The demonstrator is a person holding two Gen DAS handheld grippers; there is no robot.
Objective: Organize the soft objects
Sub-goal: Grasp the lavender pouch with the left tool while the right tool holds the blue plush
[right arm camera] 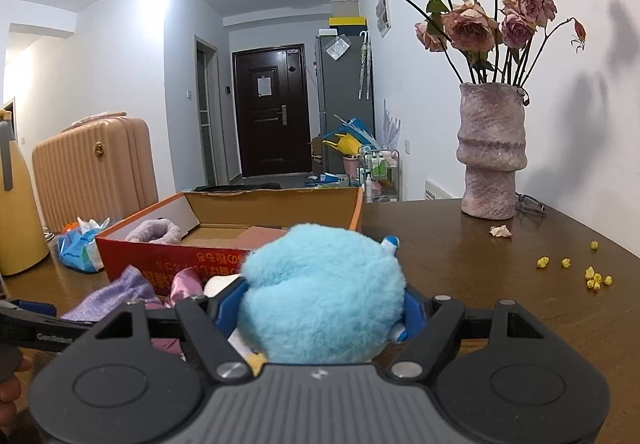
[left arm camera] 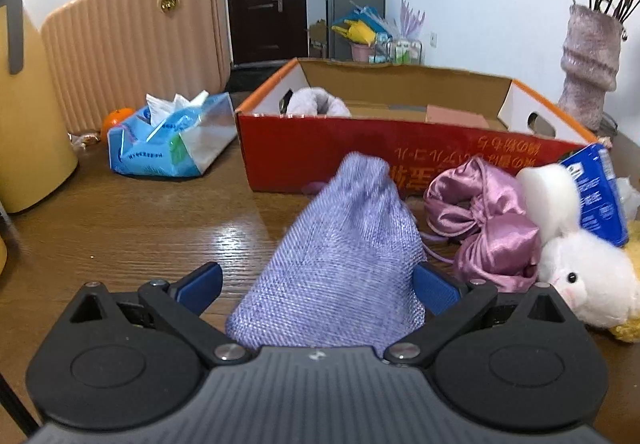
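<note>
A person's two handheld grippers work over a wooden table (left arm camera: pixel 132 219) strewn with soft things. The left gripper (left arm camera: pixel 320 284) has a lavender woven pouch (left arm camera: pixel 344 252) between its blue pads: the right pad (left arm camera: pixel 434 290) touches the cloth, while the left pad (left arm camera: pixel 202 286) stands apart from it, so the fingers look released and the pouch merely lies between them. Its lower end is hidden behind the gripper body. The right gripper (right arm camera: pixel 324 308) is clenched on a fluffy blue plush toy (right arm camera: pixel 324 292), both pads pressed into the fur; the toy hides most of the pads, and its face cannot be seen from behind.

One open red-and-orange cardboard box (left arm camera: pixel 328 159) sits beyond both grippers with one pale lilac fuzzy item (left arm camera: pixel 316 103) in its left end, partly hidden by the box wall. In front of the box, on the table, lie one shiny pink satin pouch (left arm camera: pixel 484 228) and one white plush rabbit (left arm camera: pixel 580 276), the rabbit cut off at the frame's edge with something yellow behind it that is hard to make out. A blue packet (left arm camera: pixel 600 187) leans above the rabbit.

Also counted: one tissue pack (left arm camera: pixel 172 139), one orange (left arm camera: pixel 116 115), one ribbed pink suitcase (left arm camera: pixel 136 39), one yellow jug (right arm camera: pixel 16 203), one vase (right arm camera: pixel 492 147) of dried roses, one fallen petal (right arm camera: pixel 501 231), and seven or so yellow crumbs (right arm camera: pixel 596 278), too small to identify.
</note>
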